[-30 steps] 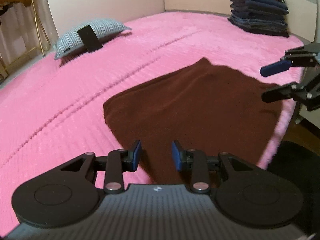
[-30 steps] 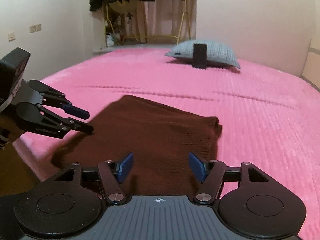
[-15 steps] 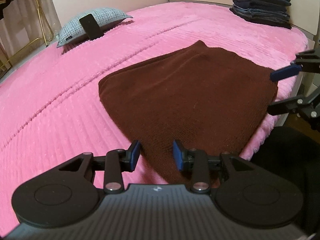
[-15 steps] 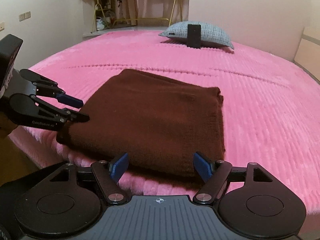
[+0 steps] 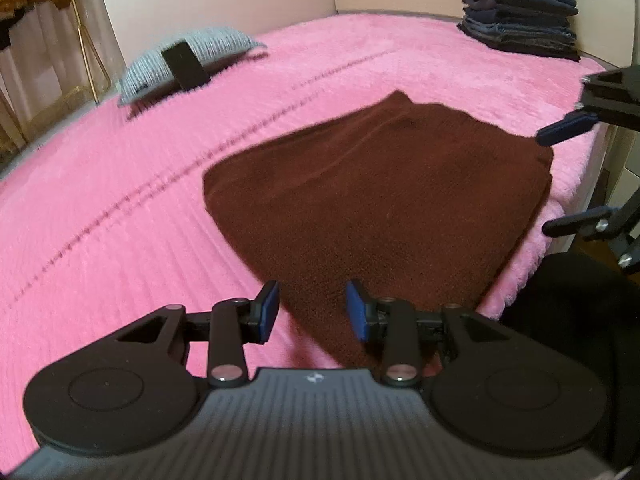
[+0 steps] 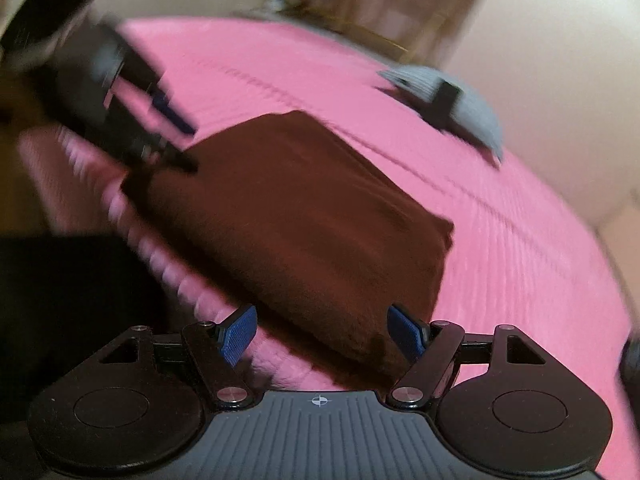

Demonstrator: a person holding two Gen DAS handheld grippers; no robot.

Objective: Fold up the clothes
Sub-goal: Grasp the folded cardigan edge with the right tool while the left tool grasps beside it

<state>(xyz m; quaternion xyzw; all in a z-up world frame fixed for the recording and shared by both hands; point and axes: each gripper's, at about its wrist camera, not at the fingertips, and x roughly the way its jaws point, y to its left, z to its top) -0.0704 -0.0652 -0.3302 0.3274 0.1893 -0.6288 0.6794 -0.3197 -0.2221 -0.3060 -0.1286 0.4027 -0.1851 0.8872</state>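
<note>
A dark brown folded garment (image 5: 380, 196) lies flat on the pink bedspread (image 5: 120, 220) near the bed's front edge; it also shows in the right wrist view (image 6: 296, 216). My left gripper (image 5: 312, 312) is open and empty, just above the garment's near corner. My right gripper (image 6: 322, 334) is open and empty, above the garment's near edge. Each gripper shows in the other's view: the right one (image 5: 576, 176) beside the garment's right edge, the left one (image 6: 176, 144) blurred at its left corner.
A grey pillow (image 5: 188, 60) with a black item on it lies at the back of the bed. A stack of folded dark clothes (image 5: 520, 12) stands at the far right corner. A dark mass (image 5: 576, 320) sits beside the bed's front edge.
Both grippers have stayed open. The right wrist view has swung and tilted, now blurred with motion. The left gripper has shifted slightly; the garment lies unchanged.
</note>
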